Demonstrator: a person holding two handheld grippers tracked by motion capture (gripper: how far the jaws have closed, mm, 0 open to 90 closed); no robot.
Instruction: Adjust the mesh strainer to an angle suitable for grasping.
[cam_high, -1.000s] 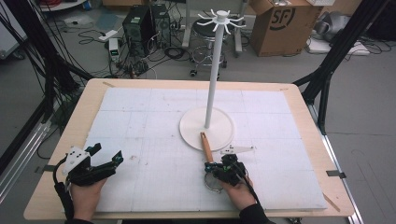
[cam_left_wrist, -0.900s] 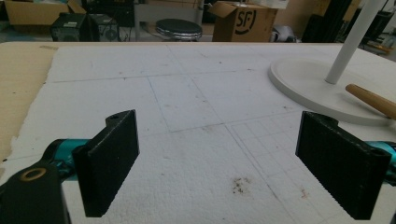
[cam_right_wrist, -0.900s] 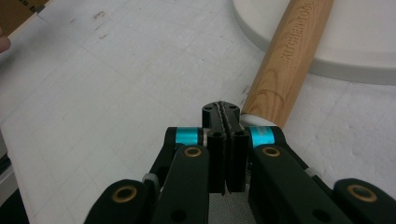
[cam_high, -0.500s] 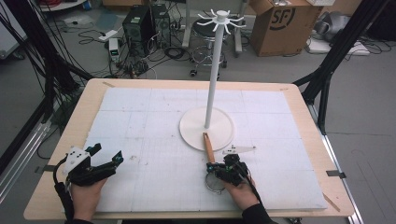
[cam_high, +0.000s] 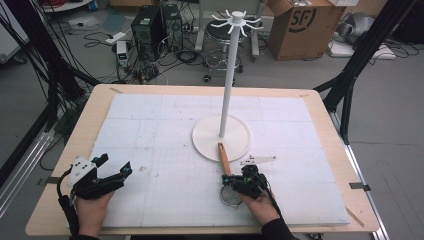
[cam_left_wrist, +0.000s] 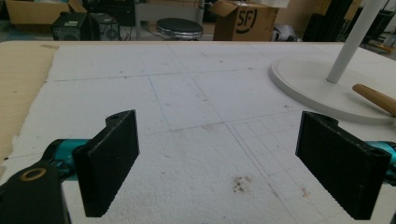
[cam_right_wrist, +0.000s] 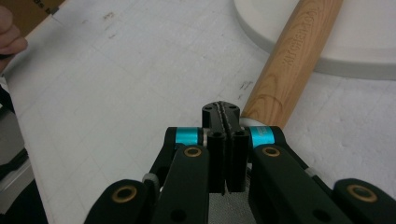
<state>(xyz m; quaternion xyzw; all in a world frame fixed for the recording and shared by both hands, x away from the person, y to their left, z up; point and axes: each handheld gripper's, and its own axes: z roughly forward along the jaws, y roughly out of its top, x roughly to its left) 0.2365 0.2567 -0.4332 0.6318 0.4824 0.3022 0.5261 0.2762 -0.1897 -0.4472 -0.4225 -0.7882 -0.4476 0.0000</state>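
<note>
We find the right tool (cam_high: 239, 183) low over the white mat (cam_high: 165, 125) near the front edge of the table (cam_high: 60, 150), its jaws pressed fully together. In the right gripper view the jaws meet edge to edge. Whether anything thin is caught between them we cannot tell. Just beyond the jaw tips lies the wooden handle (cam_right_wrist: 292, 60) of a small strainer (cam_high: 230, 195). In the high view the handle (cam_high: 224, 158) runs from the tool forward, its far end resting on the round base of the white stand (cam_high: 221, 137). The strainer's round mesh head sits on the mat beneath and just in front of the right hand (cam_high: 260, 205), partly covered by the tool. A small white hook piece (cam_high: 257, 160) lies on the mat just right of the handle, apart from it.

The left tool (cam_high: 111, 172) is released: in the left gripper view its jaws stand wide apart with bare mat between them. It rests at the front left of the mat, well apart from the strainer and the stand. The left hand (cam_high: 92, 210) holds it from behind.

The stand's pole rises upright from its base, with short pegs spreading at the top.
</note>
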